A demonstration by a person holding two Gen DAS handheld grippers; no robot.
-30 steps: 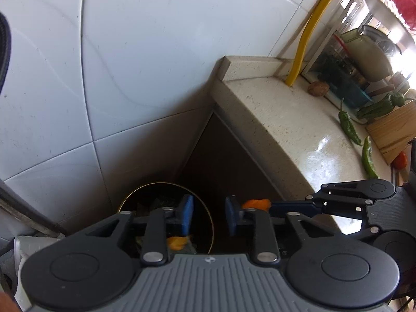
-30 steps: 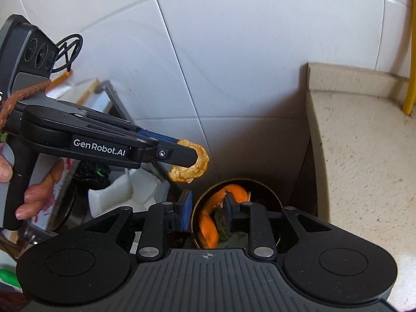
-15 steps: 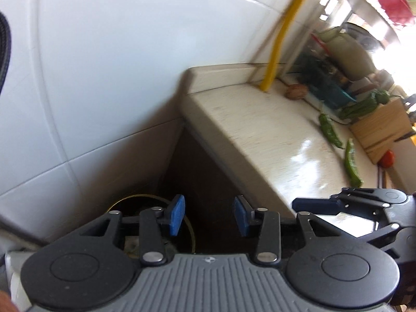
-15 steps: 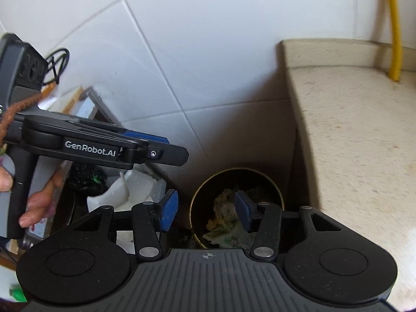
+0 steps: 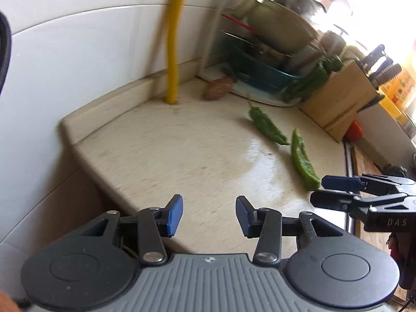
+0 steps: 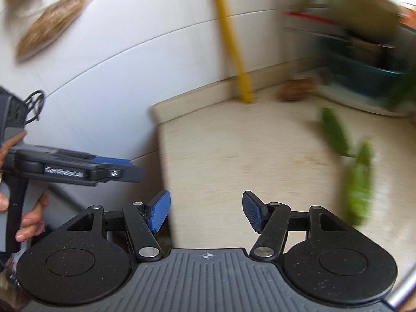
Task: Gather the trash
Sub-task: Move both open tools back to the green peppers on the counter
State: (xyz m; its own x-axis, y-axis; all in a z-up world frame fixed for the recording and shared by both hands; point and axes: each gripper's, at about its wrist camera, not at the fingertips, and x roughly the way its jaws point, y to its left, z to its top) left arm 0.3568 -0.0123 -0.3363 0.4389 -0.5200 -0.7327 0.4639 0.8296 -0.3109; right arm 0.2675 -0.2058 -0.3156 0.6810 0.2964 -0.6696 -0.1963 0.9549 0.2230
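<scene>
I see both of my grippers over the near corner of a pale stone worktop (image 5: 182,150) that meets a white tiled wall (image 5: 78,59). The left gripper (image 5: 208,215) has its blue jaws released with nothing between them; they have just been opening. The right gripper (image 6: 205,214) also has its jaws parted and empty, having just been opening wider. In the left wrist view the right gripper enters from the right edge, its two fingers (image 5: 338,182) near the tip of a pepper. In the right wrist view the left gripper (image 6: 130,169) reaches in from the left, with part of a hand (image 6: 31,221) on its handle.

I can see no trash and no bin in either view. On the worktop lie two green peppers (image 5: 301,160), one behind the other, apart from both sets of jaws. A yellow pipe (image 5: 173,52) rises from the worktop by the wall. Just beside it sits a brown rounded item (image 5: 217,91), too blurred to name. Farther back stand a teal dish rack (image 5: 262,75), a wooden chopping board (image 5: 340,104) and a red tomato (image 5: 354,131) at the board's near corner. The right wrist view is heavily blurred.
</scene>
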